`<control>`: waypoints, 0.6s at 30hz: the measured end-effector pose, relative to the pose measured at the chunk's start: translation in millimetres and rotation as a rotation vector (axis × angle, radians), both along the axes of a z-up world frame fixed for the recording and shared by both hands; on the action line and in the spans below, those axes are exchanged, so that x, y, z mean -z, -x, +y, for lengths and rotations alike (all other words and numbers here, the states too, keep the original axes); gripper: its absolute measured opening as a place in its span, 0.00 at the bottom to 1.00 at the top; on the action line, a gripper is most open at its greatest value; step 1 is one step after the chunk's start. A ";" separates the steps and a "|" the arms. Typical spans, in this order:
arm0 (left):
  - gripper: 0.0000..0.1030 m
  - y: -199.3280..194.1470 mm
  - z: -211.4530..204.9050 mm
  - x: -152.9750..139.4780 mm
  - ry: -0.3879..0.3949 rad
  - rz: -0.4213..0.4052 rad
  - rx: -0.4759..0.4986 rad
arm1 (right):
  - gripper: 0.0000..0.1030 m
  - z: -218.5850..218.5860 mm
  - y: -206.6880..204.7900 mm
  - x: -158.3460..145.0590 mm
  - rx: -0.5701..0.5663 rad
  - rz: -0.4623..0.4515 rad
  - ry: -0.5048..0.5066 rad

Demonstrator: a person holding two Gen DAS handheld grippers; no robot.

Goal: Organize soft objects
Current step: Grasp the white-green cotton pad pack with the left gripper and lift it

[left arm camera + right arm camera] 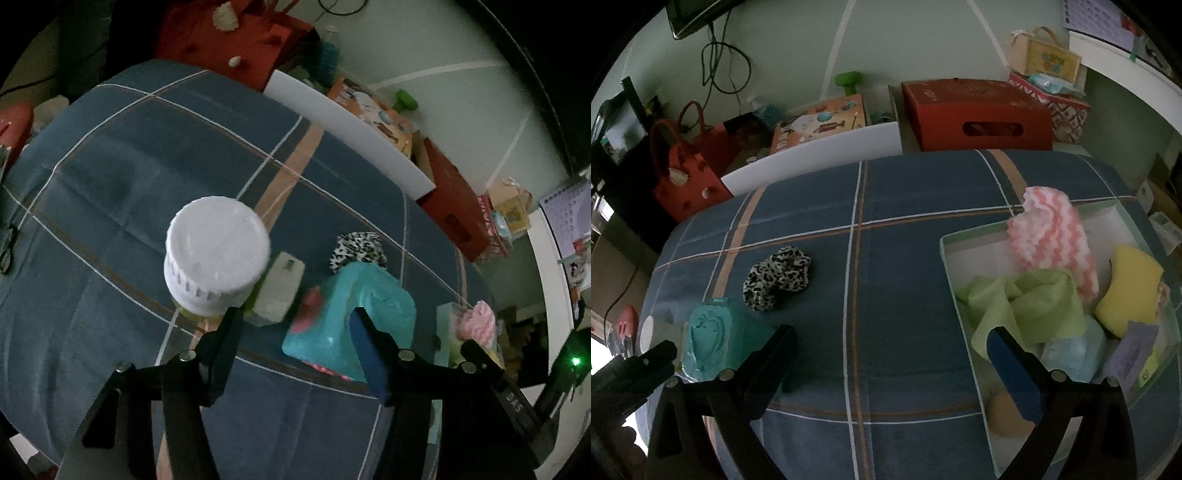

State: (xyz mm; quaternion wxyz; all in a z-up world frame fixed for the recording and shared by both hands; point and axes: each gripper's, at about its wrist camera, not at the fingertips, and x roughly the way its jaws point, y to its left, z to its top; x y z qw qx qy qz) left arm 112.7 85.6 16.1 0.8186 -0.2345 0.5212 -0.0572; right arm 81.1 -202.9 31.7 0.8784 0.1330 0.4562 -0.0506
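Note:
My left gripper [293,314] hangs open just above the blue checked cloth [147,166]. A grey-green sponge [279,291] and the left part of a teal soft pack [332,325] lie between its fingers. A white-lidded jar [218,251] stands against the left finger. A leopard-print scrunchie [356,249] lies behind the pack. In the right wrist view the scrunchie [777,277] and teal pack [709,339] are at the left. My right gripper [890,332] is open and holds nothing. Its right finger is over a pale box [945,258] holding a pink-white cloth [1049,240], green cloth [1027,306] and yellow sponge [1130,291].
Behind the table stand a red box [975,114], a red felt bag [687,177], a white board [812,162] and an orange picture box [820,125]. A green dumbbell [847,81] sits by the wall. The table edge drops off at the left.

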 end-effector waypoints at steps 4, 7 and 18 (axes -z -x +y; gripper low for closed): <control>0.51 -2.4 2.7 5.4 0.009 0.007 -0.014 | 1.00 -1.0 0.5 0.2 -0.003 0.000 0.000; 0.47 -2.7 4.5 7.4 0.009 0.009 -0.032 | 1.00 -0.3 0.5 0.6 -0.007 0.002 0.001; 0.44 -6.5 2.9 14.4 -0.024 0.025 -0.031 | 1.00 -1.9 0.0 2.6 -0.008 0.011 0.003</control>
